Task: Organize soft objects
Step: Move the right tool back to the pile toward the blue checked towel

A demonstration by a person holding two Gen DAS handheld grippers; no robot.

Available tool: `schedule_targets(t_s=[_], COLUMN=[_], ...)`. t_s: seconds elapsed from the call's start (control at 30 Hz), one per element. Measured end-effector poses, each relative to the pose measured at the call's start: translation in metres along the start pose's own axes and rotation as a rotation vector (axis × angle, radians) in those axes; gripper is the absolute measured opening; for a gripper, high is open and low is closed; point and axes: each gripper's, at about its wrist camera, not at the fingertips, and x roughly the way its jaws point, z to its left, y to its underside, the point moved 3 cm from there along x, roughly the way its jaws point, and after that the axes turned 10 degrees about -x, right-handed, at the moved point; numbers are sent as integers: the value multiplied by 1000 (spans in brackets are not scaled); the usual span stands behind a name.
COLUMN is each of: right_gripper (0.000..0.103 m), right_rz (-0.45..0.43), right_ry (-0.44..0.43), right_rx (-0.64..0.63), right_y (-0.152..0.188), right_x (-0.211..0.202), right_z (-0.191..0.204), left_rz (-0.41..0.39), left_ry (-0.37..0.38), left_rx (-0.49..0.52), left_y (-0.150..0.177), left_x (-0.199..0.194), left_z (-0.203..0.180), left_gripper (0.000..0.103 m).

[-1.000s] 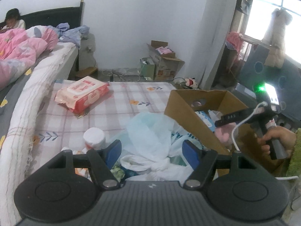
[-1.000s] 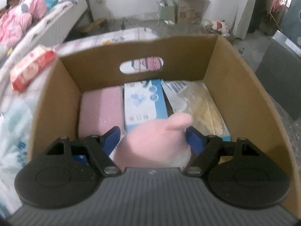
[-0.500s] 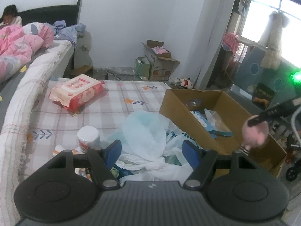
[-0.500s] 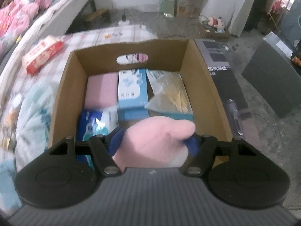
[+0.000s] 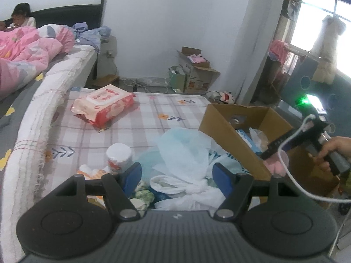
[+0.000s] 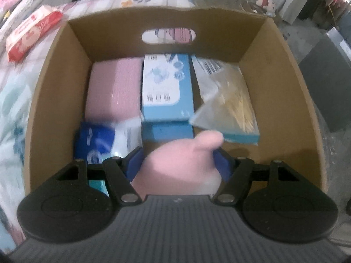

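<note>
**Pink plush toy held over the cardboard box**

Cardboard box (image 6: pixel 54 100) fills the right wrist view, open at the top, with an oval handle hole in its far wall. The right gripper (image 6: pixel 178 164) pinches a pink plush toy (image 6: pixel 182 164) between its blue pads, one pad on each side, and holds it above the near end of the box. Inside the box lie a pink pack (image 6: pixel 114 89), a light blue carton (image 6: pixel 167 87), a clear bag of pale sticks (image 6: pixel 228 96) resting partly on a blue box, and a blue and white packet (image 6: pixel 98 140) at the near left (the picture is blurred, so print on the packs cannot be read).

From the left wrist view, the left gripper (image 5: pixel 176 176) hangs with its fingers spread apart and nothing between them, above a heap of thin plastic bags (image 5: pixel 184 153) and white cloth on the checked bedsheet (image 5: pixel 142 120). A red pack of wipes (image 5: pixel 104 107) lies farther back on the sheet, well apart from the box. A small white-capped jar (image 5: pixel 119 157) stands just beside the bags. The box (image 5: pixel 221 129) sits at the right edge of the sheet, touching the heap.
</note>
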Motion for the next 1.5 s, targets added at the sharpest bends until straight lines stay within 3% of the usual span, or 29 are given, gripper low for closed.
schedule_targets(t_s=[0.23, 0.43, 0.63, 0.77, 0.93, 1.23, 1.37, 1.5], right_gripper=[66, 71, 75, 75, 75, 75, 72, 69], right_rz=[-78, -261, -461, -523, -539, -427, -378, -347], right_ry=[-1, -49, -288, -453, -598, -810, -826, -775], right_rx=[43, 172, 256, 242, 146, -179, -295, -394], right_y=[-8, 11, 62, 94, 110, 118, 125, 129], right_x=[5, -41, -113, -141, -157, -155, -134, -110], right_z=[-3, -17, -1, 32, 89, 229, 281, 313], left_rz=[7, -8, -26, -27, -31, 32, 43, 19], left_ry=[-13, -22, -70, -142, -221, -295, -338, -344], left_rx=[-1, -1, -18, -32, -75, -144, -104, 7], left_y=[3, 6, 19, 36, 68, 138, 154, 154], left_x=[-1, -18, -58, -88, -122, -136, -126, -117], left_z=[4, 11, 37, 61, 88, 113, 117, 115], left_gripper=[72, 78, 89, 92, 93, 89, 78, 77])
